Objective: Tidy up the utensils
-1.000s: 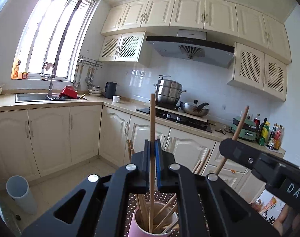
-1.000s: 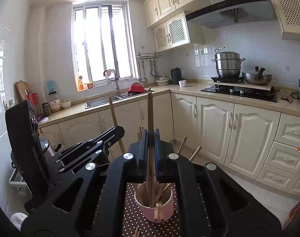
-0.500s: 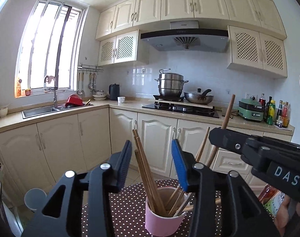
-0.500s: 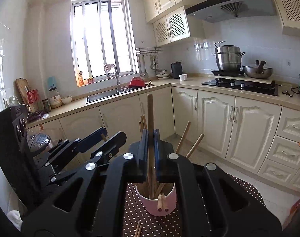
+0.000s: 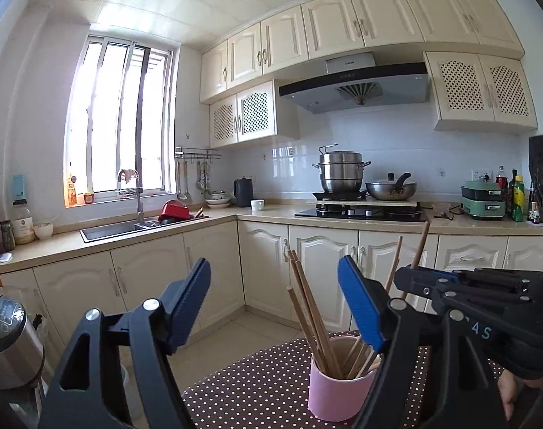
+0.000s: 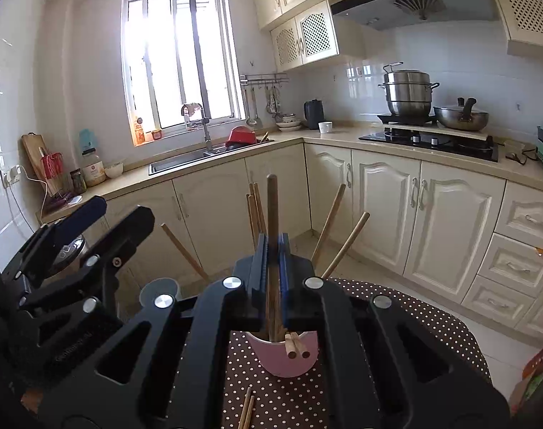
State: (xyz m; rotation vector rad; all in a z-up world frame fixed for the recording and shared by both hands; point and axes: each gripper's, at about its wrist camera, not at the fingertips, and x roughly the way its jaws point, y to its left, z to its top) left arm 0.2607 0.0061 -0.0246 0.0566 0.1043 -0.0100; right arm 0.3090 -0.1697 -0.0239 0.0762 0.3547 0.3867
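Note:
A pink cup [image 5: 337, 393] stands on the brown dotted tablecloth [image 5: 257, 386] with several wooden chopsticks [image 5: 307, 307] leaning in it. My left gripper [image 5: 277, 296] hangs just in front of the cup, its blue-padded jaws opening wide with nothing pressed between them. In the right wrist view my right gripper [image 6: 273, 250] is shut on one upright chopstick [image 6: 271, 211], whose lower end reaches into the pink cup [image 6: 285, 361]. The left gripper [image 6: 93, 221] shows at the left there. Two loose chopsticks [image 6: 246, 407] lie on the cloth near me.
A steel appliance [image 5: 7, 339] stands low at the left. Cream cabinets, a sink [image 6: 185, 161] and a stove [image 6: 428, 139] with pots run along the walls behind. A person's hand [image 5: 507, 389] holds the right gripper. Tiled floor lies between the table and the cabinets.
My left gripper let go of its chopstick, which now stands in the cup, and drew back with its jaws spreading. My right gripper sank slightly, still holding its chopstick.

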